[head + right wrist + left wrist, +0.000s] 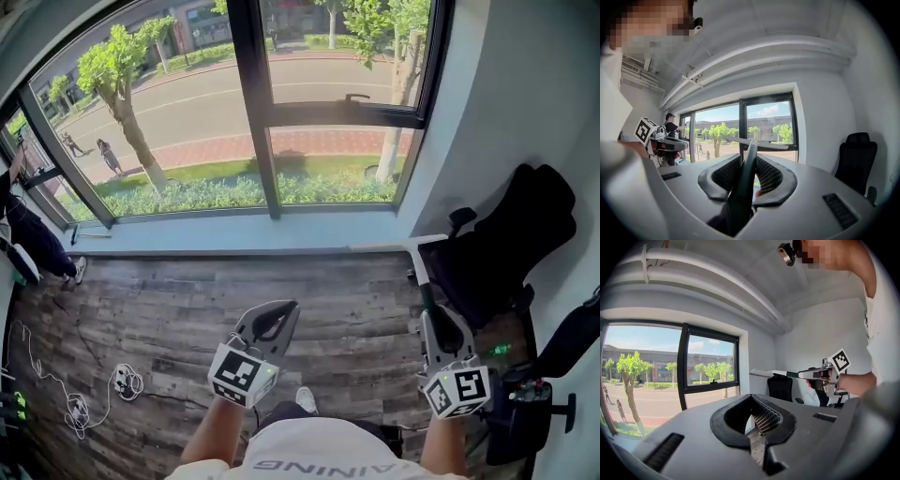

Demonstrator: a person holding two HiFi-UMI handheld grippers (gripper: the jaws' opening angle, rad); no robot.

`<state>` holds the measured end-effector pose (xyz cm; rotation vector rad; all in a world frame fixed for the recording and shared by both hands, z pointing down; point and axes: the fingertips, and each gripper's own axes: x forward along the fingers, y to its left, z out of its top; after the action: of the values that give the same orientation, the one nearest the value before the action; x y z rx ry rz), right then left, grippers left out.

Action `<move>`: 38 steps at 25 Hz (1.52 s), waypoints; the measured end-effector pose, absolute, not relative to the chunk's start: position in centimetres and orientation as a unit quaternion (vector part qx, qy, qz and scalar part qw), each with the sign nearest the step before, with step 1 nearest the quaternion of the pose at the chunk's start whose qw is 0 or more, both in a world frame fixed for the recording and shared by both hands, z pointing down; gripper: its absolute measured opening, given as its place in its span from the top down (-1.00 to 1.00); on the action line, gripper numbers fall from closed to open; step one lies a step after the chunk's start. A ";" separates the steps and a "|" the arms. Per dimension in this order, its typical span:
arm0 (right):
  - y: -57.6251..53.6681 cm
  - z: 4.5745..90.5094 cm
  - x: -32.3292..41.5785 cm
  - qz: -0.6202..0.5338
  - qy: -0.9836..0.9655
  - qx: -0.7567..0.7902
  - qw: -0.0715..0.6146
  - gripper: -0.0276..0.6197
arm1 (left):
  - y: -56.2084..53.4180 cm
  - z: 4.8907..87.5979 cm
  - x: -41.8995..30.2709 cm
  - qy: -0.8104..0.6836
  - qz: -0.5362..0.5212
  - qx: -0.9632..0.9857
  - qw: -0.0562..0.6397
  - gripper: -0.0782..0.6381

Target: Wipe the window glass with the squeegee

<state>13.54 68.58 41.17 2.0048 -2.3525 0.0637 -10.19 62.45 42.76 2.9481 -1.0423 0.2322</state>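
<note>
The window glass (187,94) fills the top of the head view above a pale sill. My right gripper (433,317) is shut on the dark handle of the squeegee (422,277), whose pale blade lies crosswise near the sill's right end, short of the glass. In the right gripper view the squeegee (746,173) runs up between the jaws toward the window glass (768,126). My left gripper (287,307) hangs over the wood floor, shut, with nothing in it. The left gripper view shows its own jaws (759,425) closed and the squeegee (768,373) held off to the right.
A black office chair (497,244) stands by the right wall next to the squeegee. Dark equipment (534,403) sits at the lower right. White cables (75,403) lie on the floor at left. Another person (28,234) stands at the far-left window.
</note>
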 end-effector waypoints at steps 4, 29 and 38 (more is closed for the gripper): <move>64.5 40.3 11.1 0.010 -0.756 0.654 0.025 0.61 | 58.0 43.4 -12.6 -0.326 0.077 0.942 0.003 0.74; 39.9 39.0 18.9 0.015 -0.799 0.601 -0.011 0.61 | 37.1 42.4 -5.4 -0.376 0.061 0.925 0.000 0.73; 30.6 39.3 30.2 0.031 -0.808 0.587 -0.028 0.61 | 29.5 42.2 4.8 -0.398 0.056 0.915 0.000 0.73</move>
<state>30.23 30.60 39.28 1.8795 -2.5859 0.0980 4.83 29.54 42.18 2.8757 -1.2515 0.1775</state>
